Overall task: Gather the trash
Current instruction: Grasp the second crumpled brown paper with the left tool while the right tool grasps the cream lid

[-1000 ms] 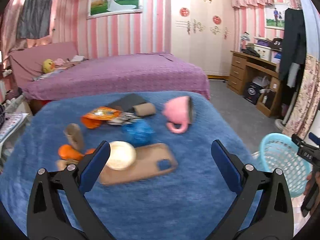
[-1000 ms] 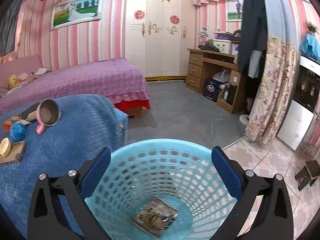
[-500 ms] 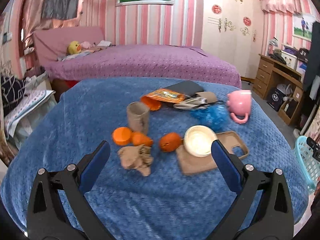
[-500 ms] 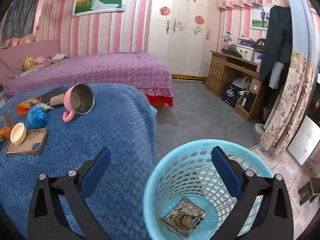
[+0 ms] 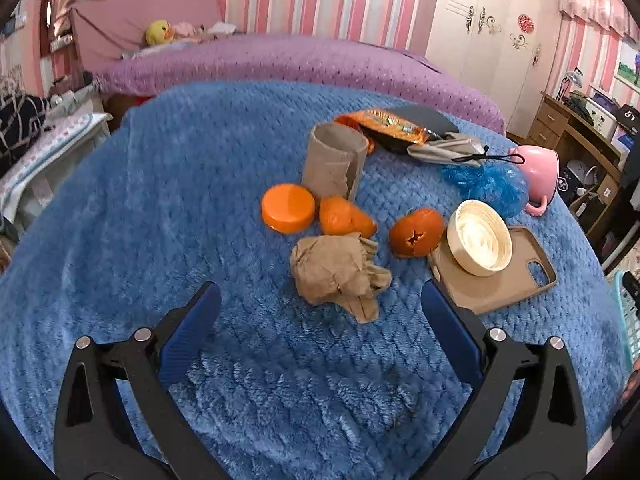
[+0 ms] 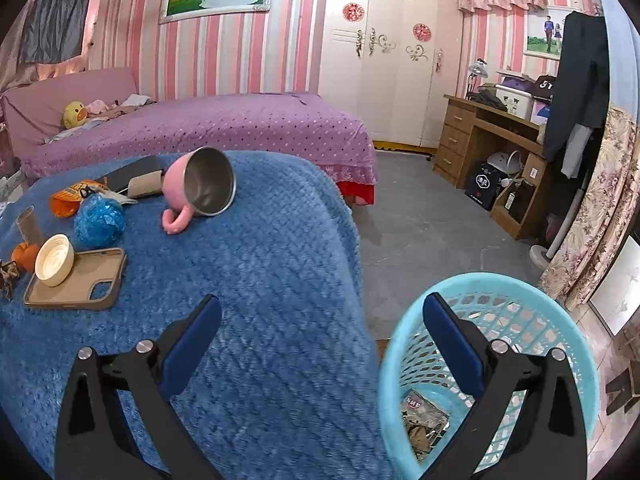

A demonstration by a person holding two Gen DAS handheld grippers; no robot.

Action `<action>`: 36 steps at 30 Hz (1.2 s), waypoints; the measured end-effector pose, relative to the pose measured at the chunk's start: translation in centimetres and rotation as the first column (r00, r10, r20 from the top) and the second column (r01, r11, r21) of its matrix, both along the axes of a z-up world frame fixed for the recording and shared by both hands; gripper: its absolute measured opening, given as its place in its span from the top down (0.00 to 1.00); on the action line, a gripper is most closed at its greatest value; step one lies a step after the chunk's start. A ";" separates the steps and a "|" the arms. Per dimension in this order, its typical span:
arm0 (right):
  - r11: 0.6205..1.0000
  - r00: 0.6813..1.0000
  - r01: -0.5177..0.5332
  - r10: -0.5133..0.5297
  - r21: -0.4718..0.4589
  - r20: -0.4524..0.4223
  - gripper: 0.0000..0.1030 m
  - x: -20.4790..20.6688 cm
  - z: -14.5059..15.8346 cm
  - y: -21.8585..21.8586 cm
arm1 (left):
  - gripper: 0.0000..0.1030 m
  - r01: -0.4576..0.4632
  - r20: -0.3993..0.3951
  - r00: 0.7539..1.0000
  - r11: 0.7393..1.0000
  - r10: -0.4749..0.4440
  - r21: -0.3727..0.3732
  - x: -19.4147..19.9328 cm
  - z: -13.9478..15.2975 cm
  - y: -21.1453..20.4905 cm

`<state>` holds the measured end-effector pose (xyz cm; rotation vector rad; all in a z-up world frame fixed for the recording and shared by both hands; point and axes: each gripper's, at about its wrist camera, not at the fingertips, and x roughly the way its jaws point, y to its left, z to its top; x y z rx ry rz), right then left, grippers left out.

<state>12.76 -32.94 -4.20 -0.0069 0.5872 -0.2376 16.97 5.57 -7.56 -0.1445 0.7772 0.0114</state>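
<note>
- The left gripper (image 5: 320, 308) is spread wide with nothing in it, hanging just short of a crumpled brown paper wad (image 5: 338, 270) on the fuzzy blue blanket (image 5: 180, 184) covering the table. Looks like the next thing to go.
- That wad should weigh next to nothing and squash easily, so I'd pinch across the fat middle lump, not the loose tail trailing toward the gripper (that bit would probably just tear or slip out).
- Right behind it: orange peel pieces (image 5: 416, 232), an orange round plastic lid (image 5: 288, 208) and a torn cardboard tube (image 5: 334, 164). The peels are close to the paper, so a sloppy grab could drag one along.
- The right gripper (image 6: 320, 332) is gaping too, holding nothing, over the table edge next to the light blue plastic mesh basket (image 6: 560, 320) on the floor. There's already a printed wrapper (image 6: 426, 420) at the bottom.
- The tan phone case (image 5: 500, 284) with the small cream bowl (image 5: 478, 238) on it doesn't look like trash to me.
</note>
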 end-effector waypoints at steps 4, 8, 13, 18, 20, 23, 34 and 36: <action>1.000 1.000 -0.001 0.001 -0.013 -0.011 0.04 0.2 -0.2 0.6 | 0.34 0.048 -0.030 0.998 0.999 -0.048 -0.011 0.6 -0.5 -0.5; 1.000 1.000 -0.002 0.002 -0.010 -0.013 0.04 0.3 -0.2 0.9 | 0.53 0.087 -0.038 0.996 0.996 -0.086 0.017 0.6 -0.7 -1.4; 1.000 1.000 -0.012 0.012 -0.011 -0.009 0.04 0.5 -0.1 1.7 | 0.54 0.097 -0.013 0.995 0.995 -0.096 0.005 -0.1 0.0 -1.0; 0.999 0.999 -0.032 0.032 -0.020 -0.008 0.04 0.5 -0.1 3.4 | 0.54 0.086 0.019 0.996 0.996 -0.087 0.023 -0.9 1.1 0.2; 0.999 0.999 -0.044 0.044 -0.013 -0.005 0.04 0.6 -0.1 4.0 | 0.54 0.086 0.037 0.996 0.996 -0.087 0.027 -1.1 1.6 0.7; 0.998 0.998 -0.059 0.059 0.022 0.002 0.04 0.7 0.0 4.9 | 0.54 0.072 0.040 0.996 0.996 -0.074 0.044 -1.0 1.5 1.7; 0.978 0.981 -0.193 0.191 0.076 0.037 0.04 2.1 0.5 11.8 | 0.54 0.026 0.062 0.998 0.999 -0.028 0.043 -0.8 1.2 6.6; 0.972 0.973 -0.230 0.229 0.055 0.028 0.04 2.7 0.5 14.0 | 0.54 0.010 0.062 0.998 0.999 -0.013 0.045 -0.7 1.3 7.3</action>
